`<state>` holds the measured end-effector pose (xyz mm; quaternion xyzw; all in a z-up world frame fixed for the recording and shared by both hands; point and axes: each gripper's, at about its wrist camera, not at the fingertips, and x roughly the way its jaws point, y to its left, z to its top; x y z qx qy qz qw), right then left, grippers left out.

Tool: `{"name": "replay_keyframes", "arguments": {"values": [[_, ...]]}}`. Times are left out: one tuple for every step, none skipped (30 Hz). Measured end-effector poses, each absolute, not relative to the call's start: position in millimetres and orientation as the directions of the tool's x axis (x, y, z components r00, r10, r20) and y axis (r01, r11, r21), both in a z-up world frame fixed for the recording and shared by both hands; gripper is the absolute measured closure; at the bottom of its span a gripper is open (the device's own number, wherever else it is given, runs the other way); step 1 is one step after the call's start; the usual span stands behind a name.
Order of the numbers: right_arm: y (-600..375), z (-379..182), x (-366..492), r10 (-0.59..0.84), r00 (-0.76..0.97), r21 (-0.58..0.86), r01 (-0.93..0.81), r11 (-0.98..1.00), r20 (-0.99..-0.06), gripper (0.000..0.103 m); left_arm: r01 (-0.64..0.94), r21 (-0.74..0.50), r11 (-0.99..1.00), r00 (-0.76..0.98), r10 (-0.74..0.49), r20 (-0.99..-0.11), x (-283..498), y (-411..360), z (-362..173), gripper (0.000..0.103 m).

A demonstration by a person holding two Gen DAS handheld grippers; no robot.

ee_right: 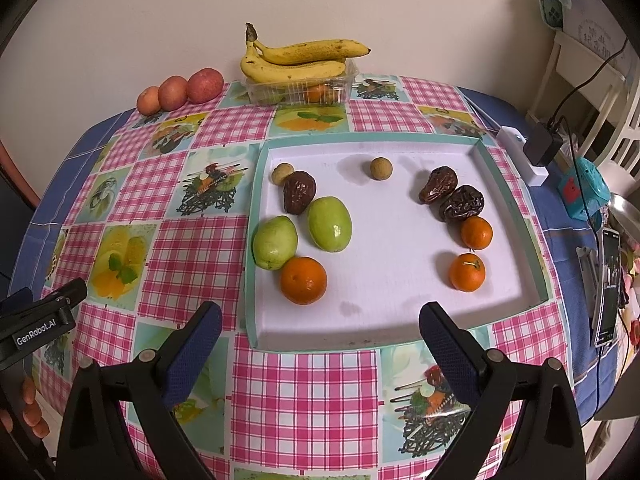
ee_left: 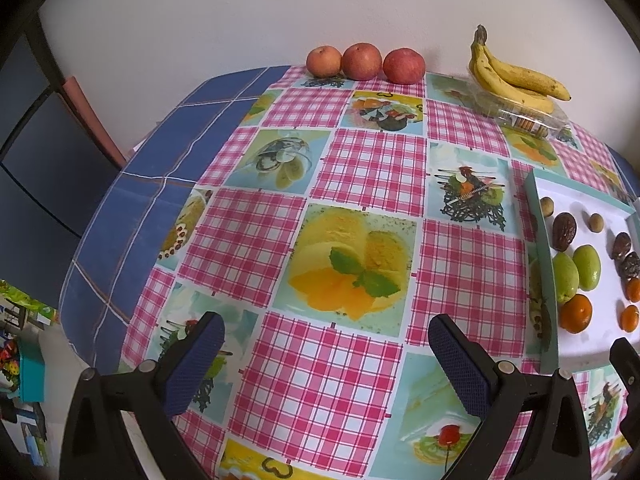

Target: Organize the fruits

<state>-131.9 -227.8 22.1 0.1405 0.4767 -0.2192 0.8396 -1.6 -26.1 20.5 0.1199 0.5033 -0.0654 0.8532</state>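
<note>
A: Nearest first. What are the tongs doing?

B: Right gripper (ee_right: 320,332), black with blue padded fingers, hangs spread wide over the near rim of the shallow white tray with teal walls (ee_right: 320,340). Nothing between the fingers. Left gripper (ee_left: 326,344), same build, is also spread and carrying nothing, over the pink-checked fruit-print tablecloth (ee_left: 360,160), left of the tray.

A: Tray contents, near to far?

B: Left cluster: large orange mandarin (ee_right: 303,280), then two green oval fruits (ee_right: 275,242) just beside each other, one touching the mandarin, a wrinkled brown date (ee_right: 299,192), and a small tan round fruit (ee_right: 282,173) touching it. Right cluster: two small mandarins (ee_right: 467,271), then two dark dates (ee_right: 461,203) pressed together. A second tan round fruit (ee_right: 380,168) sits alone near the far wall.

A: Beyond the tray?

B: Clear plastic punnet (ee_right: 300,88) with yellow spotted bananas (ee_right: 296,60) lying on top; three red apples (ee_right: 180,90) in a row by the wall.

A: Progress?

B: My judgement: early. Like kinds are split between clusters; mandarins, dates and tan fruits still need grouping. No fruit is gripped.
</note>
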Motion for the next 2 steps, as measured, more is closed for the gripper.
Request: {"name": "replay_keyframes", "arguments": {"values": [[-227.8, 22.1, -131.9, -0.234, 0.449, 0.027, 0.502, 0.864, -0.862, 0.004, 0.234, 0.136, 0.963, 0.484, 0.006, -0.875, -1.5, -26.2, 20.5, 0.000], [-228.3, 21.8, -132.1, -0.234, 0.449, 0.028, 0.503, 0.864, -0.863, 0.004, 0.240, 0.131, 0.962, 0.480, -0.001, -0.877, -1.5, -26.5, 20.3, 0.000]]}}
